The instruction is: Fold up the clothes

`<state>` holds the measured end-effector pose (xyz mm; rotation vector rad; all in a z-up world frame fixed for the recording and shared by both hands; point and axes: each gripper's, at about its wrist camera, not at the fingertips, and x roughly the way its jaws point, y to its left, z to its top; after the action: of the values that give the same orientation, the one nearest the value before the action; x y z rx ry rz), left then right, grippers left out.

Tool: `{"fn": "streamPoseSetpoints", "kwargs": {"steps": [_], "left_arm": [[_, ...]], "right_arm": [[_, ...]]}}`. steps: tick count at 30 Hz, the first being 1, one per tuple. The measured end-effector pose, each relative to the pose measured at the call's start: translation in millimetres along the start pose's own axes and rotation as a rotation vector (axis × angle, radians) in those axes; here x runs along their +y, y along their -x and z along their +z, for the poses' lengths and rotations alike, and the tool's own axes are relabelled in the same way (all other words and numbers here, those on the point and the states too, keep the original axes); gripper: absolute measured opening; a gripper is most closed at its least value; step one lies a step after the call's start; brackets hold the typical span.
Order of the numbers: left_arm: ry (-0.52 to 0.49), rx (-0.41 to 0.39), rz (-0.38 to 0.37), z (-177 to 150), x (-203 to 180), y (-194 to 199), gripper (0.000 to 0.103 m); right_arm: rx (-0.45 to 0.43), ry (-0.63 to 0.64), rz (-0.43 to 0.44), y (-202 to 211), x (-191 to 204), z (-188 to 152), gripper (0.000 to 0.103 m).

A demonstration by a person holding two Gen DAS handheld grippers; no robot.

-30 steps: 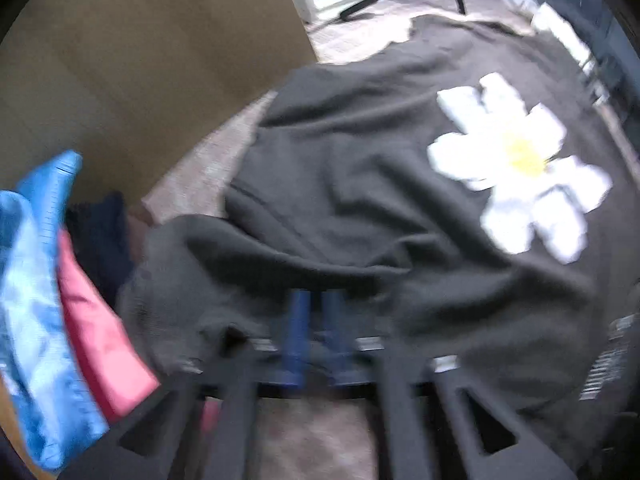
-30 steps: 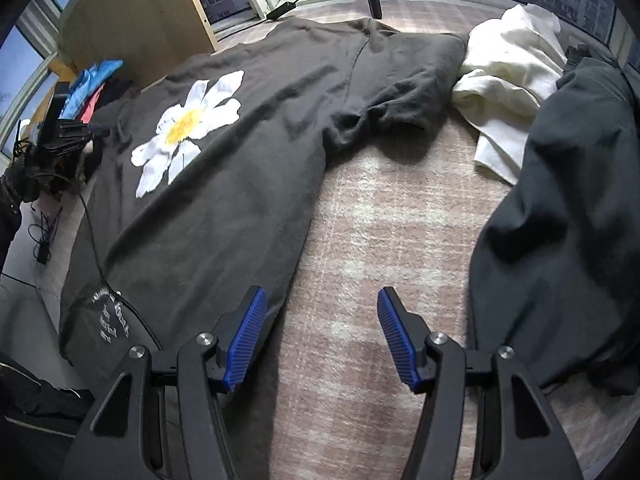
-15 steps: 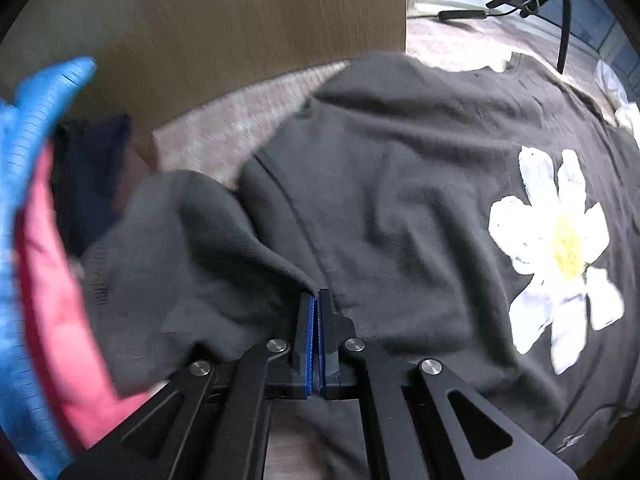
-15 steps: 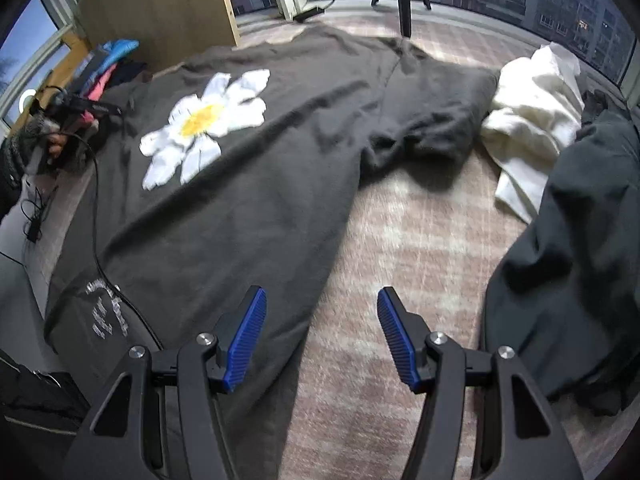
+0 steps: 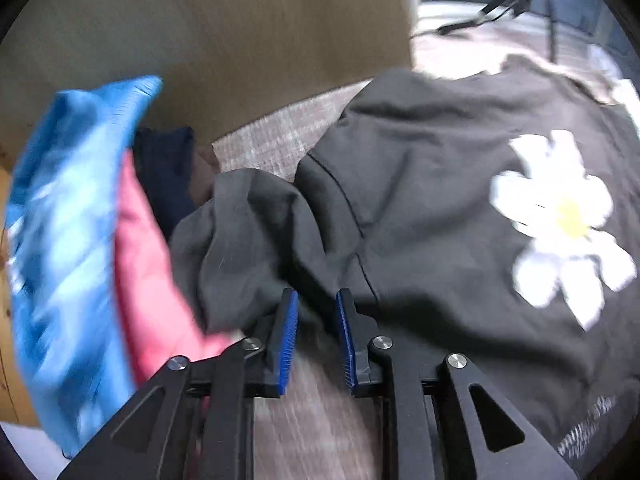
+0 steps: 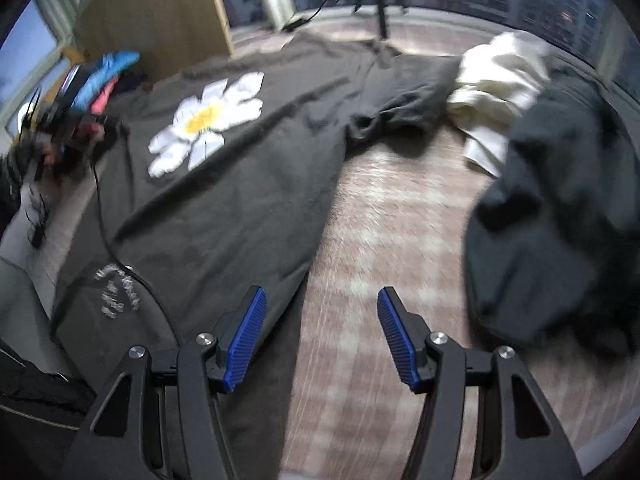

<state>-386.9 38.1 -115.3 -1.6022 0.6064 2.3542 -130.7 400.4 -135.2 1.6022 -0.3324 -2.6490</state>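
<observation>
Hovering at the crumpled sleeve (image 5: pixel 240 240) of the dark sweatshirt (image 6: pixel 240 184), my left gripper (image 5: pixel 314 320) stands slightly parted, gripping nothing. My right gripper (image 6: pixel 322 328) gapes wide, empty, over the sweatshirt's edge and checked blanket (image 6: pixel 380 240).

A checked pinkish-beige cover (image 6: pixel 384 216) is spread over the supporting surface, and the clothes are laid directly on it. A dark grey sweatshirt (image 6: pixel 240 184) with a white daisy print (image 6: pixel 206 118) is spread flat across its left and middle part, one sleeve (image 5: pixel 240 240) bunched at the near left edge. A cream garment (image 6: pixel 496 92) is crumpled at the far right, touching a dark heap (image 6: pixel 560 216) beside it. Blue (image 5: pixel 64 220), pink (image 5: pixel 148 264) and navy (image 5: pixel 164 172) items are piled at the far left.
</observation>
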Motion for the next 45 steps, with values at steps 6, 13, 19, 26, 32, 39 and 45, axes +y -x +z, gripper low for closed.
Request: {"fn": "streamPoseSetpoints", "kwargs": {"steps": [6,13,19,26,32,39,45], "left_arm": [[0.017,0.049,-0.139,-82,-4,18,0.032],[0.099,0.105,-0.138,-132,-18,10,0.032],[0.095,0.110,-0.144,-128,-25,-7,0.027],[0.061,0.053,-0.117,-126,-31,-4,0.001],[0.167,0.038,-0.145,-132,6,2,0.001],[0.124,0.111,-0.001,-120,4,-19,0.007],[0.158,0.055,-0.001,-126,35,24,0.008]], "right_arm": [[-0.044,-0.059,0.048,19,1,-53,0.057],[-0.019,-0.019,0.052,-1,11,-81,0.036],[-0.004,0.035,0.036,-9,14,-86,0.020],[0.003,0.123,0.028,-3,29,-82,0.004],[-0.010,0.027,0.005,30,-1,-78,0.003],[0.082,0.037,-0.012,3,10,-77,0.005],[0.011,-0.072,0.028,51,-15,-78,0.013]]}}
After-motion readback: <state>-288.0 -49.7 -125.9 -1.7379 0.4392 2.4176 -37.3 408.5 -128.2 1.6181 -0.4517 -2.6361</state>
